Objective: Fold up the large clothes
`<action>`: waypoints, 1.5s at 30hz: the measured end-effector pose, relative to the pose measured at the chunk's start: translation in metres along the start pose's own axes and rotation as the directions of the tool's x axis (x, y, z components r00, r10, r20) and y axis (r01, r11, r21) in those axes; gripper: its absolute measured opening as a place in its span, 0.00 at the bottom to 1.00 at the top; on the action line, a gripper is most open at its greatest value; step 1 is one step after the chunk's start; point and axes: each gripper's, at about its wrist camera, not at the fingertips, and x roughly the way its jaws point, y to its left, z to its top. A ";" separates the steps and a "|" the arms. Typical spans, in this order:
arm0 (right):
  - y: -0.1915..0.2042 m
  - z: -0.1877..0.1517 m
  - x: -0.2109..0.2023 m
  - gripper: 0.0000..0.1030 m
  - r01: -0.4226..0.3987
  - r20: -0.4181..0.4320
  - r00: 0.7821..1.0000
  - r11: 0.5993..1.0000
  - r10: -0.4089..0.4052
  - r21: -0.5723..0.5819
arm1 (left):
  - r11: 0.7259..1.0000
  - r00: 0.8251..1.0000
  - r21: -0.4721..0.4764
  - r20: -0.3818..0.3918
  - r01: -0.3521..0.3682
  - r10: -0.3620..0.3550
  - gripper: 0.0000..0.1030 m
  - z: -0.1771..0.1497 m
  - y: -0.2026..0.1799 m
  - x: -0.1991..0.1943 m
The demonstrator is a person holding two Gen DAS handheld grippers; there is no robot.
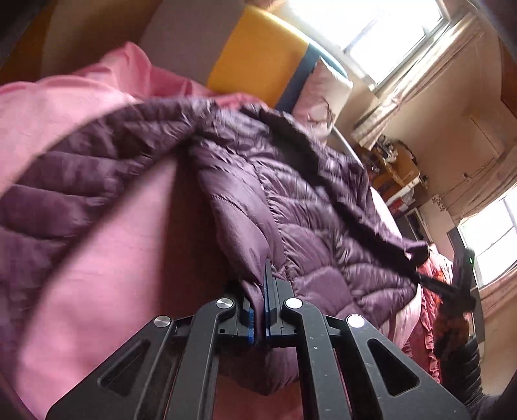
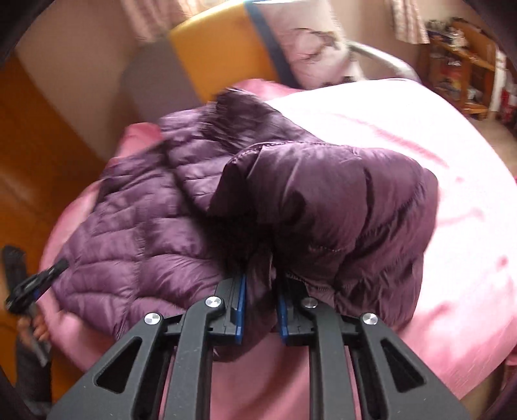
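Note:
A purple quilted puffer jacket [image 1: 307, 206] lies spread on a pink bed sheet [image 1: 122, 258]. My left gripper [image 1: 258, 310] is shut on a fold of the jacket's edge and holds it up off the bed. In the right wrist view the jacket [image 2: 135, 245] is partly folded over itself. My right gripper [image 2: 260, 300] is shut on a bunched part of the jacket, with the fabric draped over its fingers. The left gripper also shows in the right wrist view [image 2: 32, 287] at the jacket's left edge. The right gripper shows in the left wrist view [image 1: 458, 287] at the far right.
The pink sheet [image 2: 404, 155] covers a bed. A yellow and blue headboard [image 1: 258, 55] and a pale pillow [image 2: 307, 42] stand at the far end. A wooden shelf with clutter [image 2: 465, 68] is at the far right. Bright windows [image 1: 371, 29] are behind.

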 end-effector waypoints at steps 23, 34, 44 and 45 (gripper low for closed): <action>0.043 -0.081 -0.046 0.48 0.123 0.016 0.992 0.960 -0.122 -0.250 | 0.964 0.966 -0.096 0.049 -0.250 0.255 0.24 -0.103 0.048 -0.082; -0.113 0.070 -0.105 0.73 0.464 0.259 0.789 0.816 -0.557 0.344 | 0.964 0.961 -0.062 0.094 -0.257 0.262 0.57 -0.098 0.030 -0.081; -0.047 0.025 -0.075 0.86 0.254 0.218 0.938 0.962 -0.271 0.105 | 0.952 0.955 -0.130 0.065 -0.279 0.289 0.66 -0.097 0.046 -0.072; -0.031 0.015 -0.059 0.85 0.212 0.182 0.958 0.975 -0.221 0.070 | 0.950 0.956 -0.146 0.061 -0.276 0.288 0.66 -0.098 0.050 -0.073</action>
